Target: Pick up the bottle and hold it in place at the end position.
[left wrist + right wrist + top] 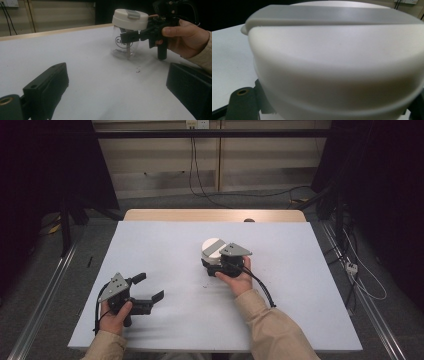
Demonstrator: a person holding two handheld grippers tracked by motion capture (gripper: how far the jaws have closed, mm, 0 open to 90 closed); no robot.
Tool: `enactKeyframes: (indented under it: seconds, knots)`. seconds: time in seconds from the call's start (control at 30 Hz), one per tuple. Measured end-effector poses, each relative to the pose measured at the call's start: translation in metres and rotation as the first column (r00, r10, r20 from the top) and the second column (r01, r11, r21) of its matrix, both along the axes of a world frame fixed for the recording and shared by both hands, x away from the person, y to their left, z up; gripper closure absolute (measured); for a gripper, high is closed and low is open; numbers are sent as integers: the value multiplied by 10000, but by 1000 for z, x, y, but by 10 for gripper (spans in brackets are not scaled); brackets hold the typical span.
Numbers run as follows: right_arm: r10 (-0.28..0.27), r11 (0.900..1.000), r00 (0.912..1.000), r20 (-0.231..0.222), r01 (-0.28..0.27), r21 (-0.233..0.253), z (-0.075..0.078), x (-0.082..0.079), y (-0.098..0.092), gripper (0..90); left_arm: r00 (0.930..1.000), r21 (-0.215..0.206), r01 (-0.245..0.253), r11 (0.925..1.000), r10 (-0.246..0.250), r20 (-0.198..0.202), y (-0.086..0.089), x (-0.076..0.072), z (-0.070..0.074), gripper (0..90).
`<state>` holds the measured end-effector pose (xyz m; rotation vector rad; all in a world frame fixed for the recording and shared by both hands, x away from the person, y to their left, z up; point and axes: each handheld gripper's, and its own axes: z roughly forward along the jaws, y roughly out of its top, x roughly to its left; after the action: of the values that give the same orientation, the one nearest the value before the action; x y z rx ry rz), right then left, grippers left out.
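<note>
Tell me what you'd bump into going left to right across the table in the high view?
Left gripper → clear jar with a white lid → right gripper, whose jaws sit around the jar.

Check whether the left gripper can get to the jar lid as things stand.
Probably yes. The left gripper is open, with bare table between it and the jar. The right gripper holds the body below the lid, so the top stays free.
</note>
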<state>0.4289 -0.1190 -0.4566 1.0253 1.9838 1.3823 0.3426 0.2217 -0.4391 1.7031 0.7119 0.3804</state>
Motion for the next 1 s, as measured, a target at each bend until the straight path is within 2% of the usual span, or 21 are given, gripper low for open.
enactKeyframes:
  seconds: [0.33, 0.4, 1.0]
  knots:
    - [121, 9998, 9999, 4, -121, 125, -1, 1, -1, 185, 9998, -198, -178, 9996, 178, -13, -8, 6, 4, 37]
    - [120, 9998, 9999, 4, -120, 143, -1, 1, -1, 185, 9996, -246, -264, 9993, 261, -120, -11, 8, 6, 37]
    - [133, 9997, 9999, -32, -133, 188, -2, 1, -2, 185, 9990, 153, 23, 9999, -16, -454, -35, 19, 9, 49]
